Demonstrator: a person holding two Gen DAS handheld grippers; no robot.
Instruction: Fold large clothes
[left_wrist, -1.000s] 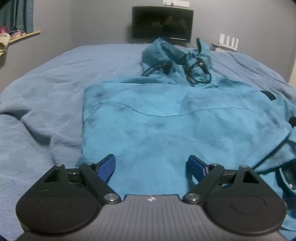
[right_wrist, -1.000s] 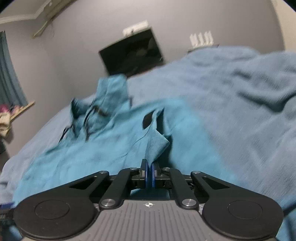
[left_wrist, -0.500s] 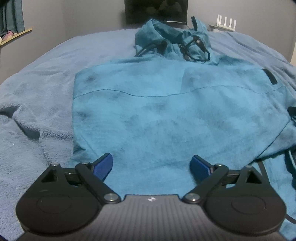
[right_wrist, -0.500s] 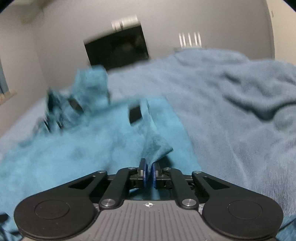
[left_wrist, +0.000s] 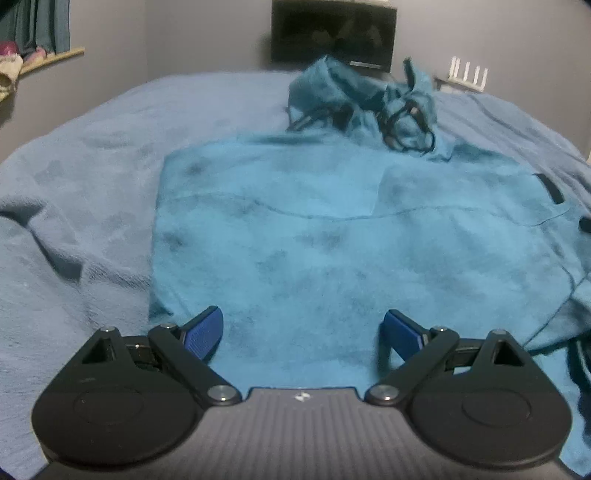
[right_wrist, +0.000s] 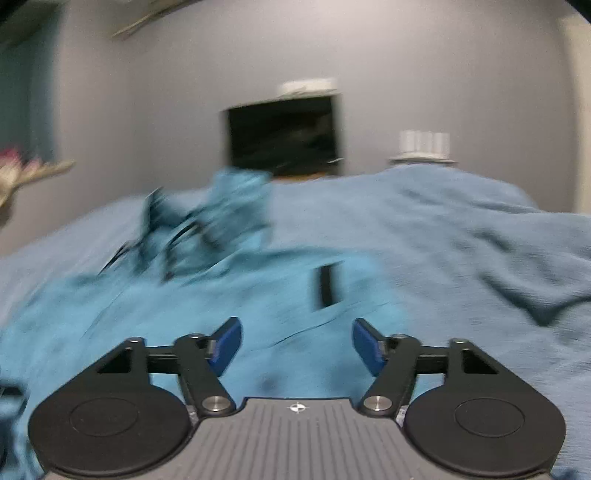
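Note:
A large teal hooded garment (left_wrist: 332, 236) lies spread on the bed, its hood and dark drawstrings (left_wrist: 369, 103) bunched at the far end. My left gripper (left_wrist: 303, 332) is open and empty just above the garment's near edge. In the right wrist view the garment (right_wrist: 184, 317) is blurred, with a dark tab (right_wrist: 327, 286) on it. My right gripper (right_wrist: 297, 343) is open and empty over the garment's right side.
A light blue blanket (left_wrist: 81, 206) covers the bed, with folds on the left and on the right (right_wrist: 498, 258). A dark monitor (left_wrist: 334, 35) stands at the far wall beside a white router (left_wrist: 467, 75). A shelf (left_wrist: 44, 59) is at the far left.
My right gripper opened and let go of the garment's corner, which dropped flat. The right view swung and blurred. My left gripper stayed open and shifted slightly over the near edge.

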